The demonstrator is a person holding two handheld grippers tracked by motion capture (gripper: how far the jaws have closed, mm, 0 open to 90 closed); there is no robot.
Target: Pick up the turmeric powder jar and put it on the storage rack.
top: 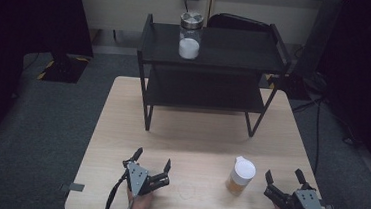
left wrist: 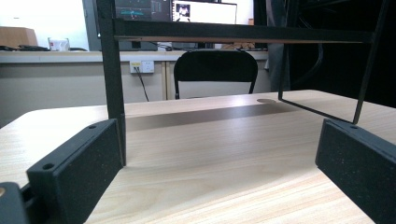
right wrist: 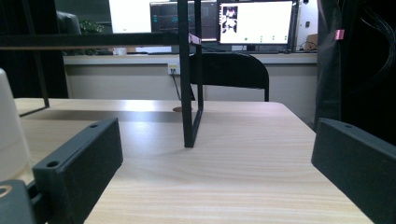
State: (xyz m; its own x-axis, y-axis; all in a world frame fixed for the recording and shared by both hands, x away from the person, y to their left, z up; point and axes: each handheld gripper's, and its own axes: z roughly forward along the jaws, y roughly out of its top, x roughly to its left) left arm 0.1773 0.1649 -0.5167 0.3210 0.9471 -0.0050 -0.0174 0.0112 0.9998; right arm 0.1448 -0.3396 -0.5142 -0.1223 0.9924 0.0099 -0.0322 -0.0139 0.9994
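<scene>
Cup [top: 241,176] with a white lid and amber contents is seen upright near the front of the counter [top: 196,135], just beside the right tongs [top: 285,180], whose jaws are spread wide and empty. The left tongs [top: 152,162] are likewise spread and empty, farther off. A tip or spill could be caused by a sideways knock from a jaw, since the cup looks tall and narrow

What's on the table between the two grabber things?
In the high view, a white-lidded cup of orange stuff stands between the left gripper and the right gripper, closer to the right one. The rest is bare table.
</scene>
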